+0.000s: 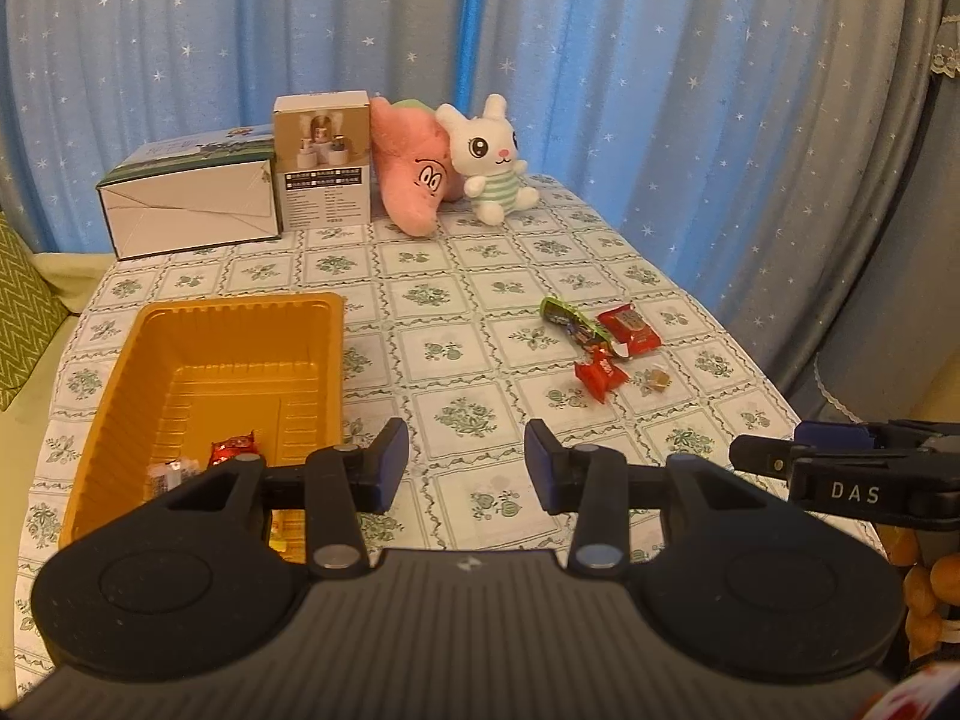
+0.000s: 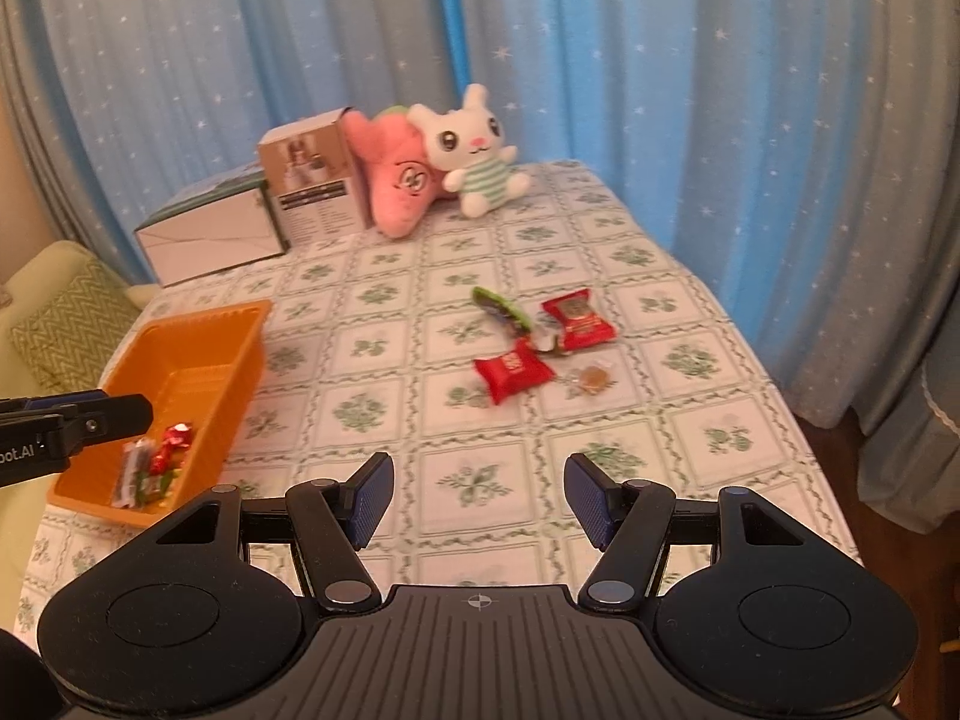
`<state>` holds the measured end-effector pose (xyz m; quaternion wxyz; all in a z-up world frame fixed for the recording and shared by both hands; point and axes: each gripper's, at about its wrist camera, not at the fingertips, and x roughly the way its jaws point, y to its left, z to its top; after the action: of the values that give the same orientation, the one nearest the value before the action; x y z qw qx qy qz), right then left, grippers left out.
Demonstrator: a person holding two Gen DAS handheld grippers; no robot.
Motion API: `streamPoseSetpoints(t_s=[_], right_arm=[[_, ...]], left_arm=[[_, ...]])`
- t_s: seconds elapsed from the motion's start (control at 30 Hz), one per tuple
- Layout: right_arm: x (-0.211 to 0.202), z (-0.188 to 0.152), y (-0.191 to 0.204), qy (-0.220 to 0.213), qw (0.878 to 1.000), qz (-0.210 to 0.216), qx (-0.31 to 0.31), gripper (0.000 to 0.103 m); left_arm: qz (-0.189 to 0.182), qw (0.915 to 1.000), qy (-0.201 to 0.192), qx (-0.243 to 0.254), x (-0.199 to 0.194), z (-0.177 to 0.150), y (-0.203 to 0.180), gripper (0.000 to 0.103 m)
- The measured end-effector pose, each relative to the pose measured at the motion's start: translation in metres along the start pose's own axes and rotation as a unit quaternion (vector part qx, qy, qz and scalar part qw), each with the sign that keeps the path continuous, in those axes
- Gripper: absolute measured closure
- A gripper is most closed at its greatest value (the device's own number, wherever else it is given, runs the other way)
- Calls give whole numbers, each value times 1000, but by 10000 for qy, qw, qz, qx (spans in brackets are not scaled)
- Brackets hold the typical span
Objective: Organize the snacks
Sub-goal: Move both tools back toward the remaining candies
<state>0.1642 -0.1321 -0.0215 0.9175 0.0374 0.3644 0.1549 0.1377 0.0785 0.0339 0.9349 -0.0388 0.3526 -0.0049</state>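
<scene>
Both grippers hang over the table with jaws apart and nothing between them: the left gripper (image 1: 467, 463) beside the orange tray (image 1: 120, 414), the right gripper (image 2: 478, 497) nearer the loose snacks. Four snacks lie together on the patterned tablecloth (image 2: 690, 420): a green wrapper (image 2: 501, 307), two red packets (image 2: 577, 318) (image 2: 513, 371) and a small brown candy (image 2: 593, 378). Several wrapped snacks (image 2: 153, 468) already sit in the tray. Boxes (image 1: 192, 210) and plush toys (image 1: 489, 162) stand at the far edge.

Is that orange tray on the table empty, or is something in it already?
Not empty: the orange tray already holds a few wrapped snacks at its near end; the rest of its floor is bare.
</scene>
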Motion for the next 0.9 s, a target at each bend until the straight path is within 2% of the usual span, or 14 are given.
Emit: streamPoseSetpoints(t_s=[0.47, 0.9], right_arm=[[8, 2, -36, 50, 9991, -325, 283, 40], [44, 6, -64, 151, 9978, -401, 511, 40]], left_arm=[[-307, 9991, 152, 238, 33, 5, -35, 65], [-444, 9979, 323, 347, 81, 12, -55, 65]])
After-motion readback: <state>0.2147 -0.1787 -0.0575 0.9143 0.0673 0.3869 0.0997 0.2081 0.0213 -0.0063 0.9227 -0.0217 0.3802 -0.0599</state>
